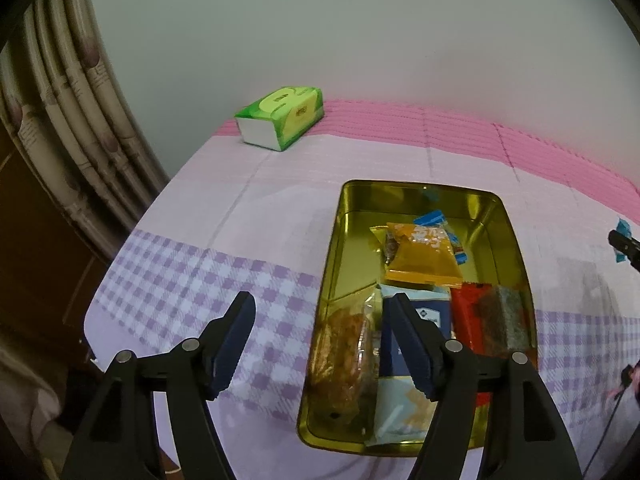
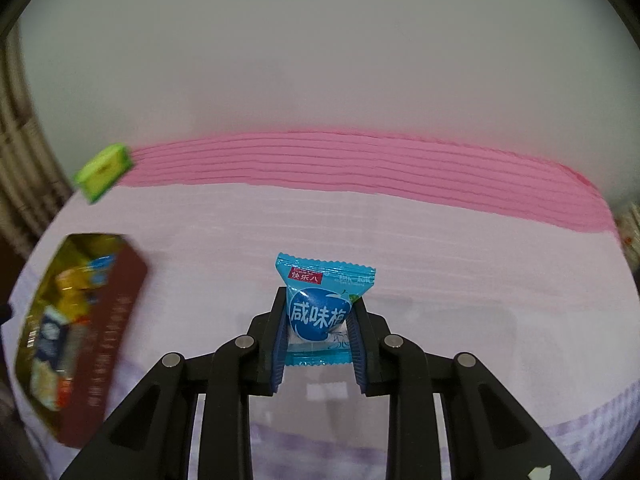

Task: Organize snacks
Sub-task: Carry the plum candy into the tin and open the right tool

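Candy in a blue wrapper (image 2: 326, 304) sits pinched between the fingers of the right gripper (image 2: 318, 334), held upright above the pink-and-white tablecloth (image 2: 440, 264) and well apart from the tin. The wrapper's top and bottom crimped edges stick out past the blue finger pads (image 2: 280, 344).

The left gripper (image 1: 320, 340) hangs with its fingers spread wide and nothing between them, one finger over the lilac checked cloth, the other over the near part of the gold tin (image 1: 332, 264). Inside the tin lie an orange packet (image 1: 420, 256), with what looks like another blue candy (image 1: 430, 218) tucked behind it, a red packet (image 1: 466, 312) beside a grey-green block (image 1: 506, 316), a dark blue packet (image 1: 432, 312), a clear bag of brown snacks (image 1: 344, 356), and a pale blue packet (image 1: 400, 412) nearest the camera.

In the right wrist view the tin appears blurred at the left, its outer wall brown. A green tissue pack (image 1: 282, 116) lies at the far corner of the table, near the curtain (image 1: 64, 120).
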The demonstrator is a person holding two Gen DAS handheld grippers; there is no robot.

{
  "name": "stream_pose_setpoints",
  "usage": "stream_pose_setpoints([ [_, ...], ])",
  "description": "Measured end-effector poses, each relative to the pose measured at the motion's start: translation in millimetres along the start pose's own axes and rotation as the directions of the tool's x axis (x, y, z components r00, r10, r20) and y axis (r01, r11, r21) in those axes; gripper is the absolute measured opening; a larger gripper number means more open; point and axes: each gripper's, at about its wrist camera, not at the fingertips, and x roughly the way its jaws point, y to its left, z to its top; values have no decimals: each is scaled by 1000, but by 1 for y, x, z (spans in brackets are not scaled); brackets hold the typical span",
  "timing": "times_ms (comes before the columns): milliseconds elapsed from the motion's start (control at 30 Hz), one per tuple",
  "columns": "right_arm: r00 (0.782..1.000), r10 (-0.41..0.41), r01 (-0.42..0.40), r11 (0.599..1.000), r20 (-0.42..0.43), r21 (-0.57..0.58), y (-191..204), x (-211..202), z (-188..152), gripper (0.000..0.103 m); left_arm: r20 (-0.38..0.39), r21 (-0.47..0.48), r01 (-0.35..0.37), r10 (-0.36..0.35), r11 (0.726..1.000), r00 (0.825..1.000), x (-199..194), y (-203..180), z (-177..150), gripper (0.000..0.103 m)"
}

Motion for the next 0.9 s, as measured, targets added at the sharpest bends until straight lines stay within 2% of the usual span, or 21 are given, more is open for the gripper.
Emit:
stream_pose_setpoints([
  [133, 996, 89, -89, 994, -6, -56, 48, -3, 5, 24, 5, -24, -11, 11, 1000, 1000, 0, 7, 1, 70],
  [400, 981, 190, -192, 971, -30, -141, 120, -3, 9, 25, -24, -72, -33, 31, 997, 999, 7, 21, 1, 70],
  [667, 974, 218, -226, 958, -64, -176, 150, 9, 7, 25, -38, -116, -62, 58, 991, 998, 9, 32, -2, 70],
  [900, 971, 227, -239, 950, -82, -200, 170, 21, 8, 25, -39, -118, -90, 86, 989, 996, 6, 37, -7, 70],
])
